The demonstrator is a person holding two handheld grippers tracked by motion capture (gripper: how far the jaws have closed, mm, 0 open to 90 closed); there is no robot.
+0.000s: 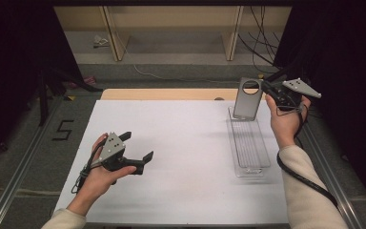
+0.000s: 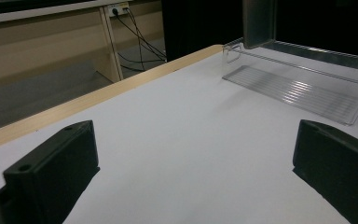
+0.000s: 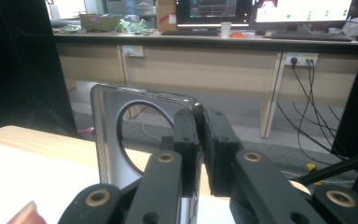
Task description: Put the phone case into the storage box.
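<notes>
High view: the right gripper [image 1: 266,88], held in the person's right hand [image 1: 285,121] at the far right of the white table [image 1: 181,143], has its jaws clamped on the edge of a grey phone case [image 1: 248,100] with a large round camera cutout near its top. The case stands upright, its lower end over the far end of a clear plastic tray [image 1: 249,145] that lies lengthwise on the table's right side; whether the case touches the tray cannot be told. The left gripper [image 1: 136,148] sits in the left hand [image 1: 100,176] over the near left part of the table, well apart from the tray, its jaws spread wide with nothing between them. In the right gripper view the right gripper [image 3: 200,140] pinches the case's side rim, the two black pads pressed close with only the thin edge of the phone case [image 3: 109,140] between them, the round hole showing to the left of the grip. In the left gripper view the two black fingers [image 2: 56,172] stand far apart above the bare white surface, and the tray [image 2: 298,91] lies ahead to the right with the lower part of the phone case [image 2: 258,21] above its far end
</notes>
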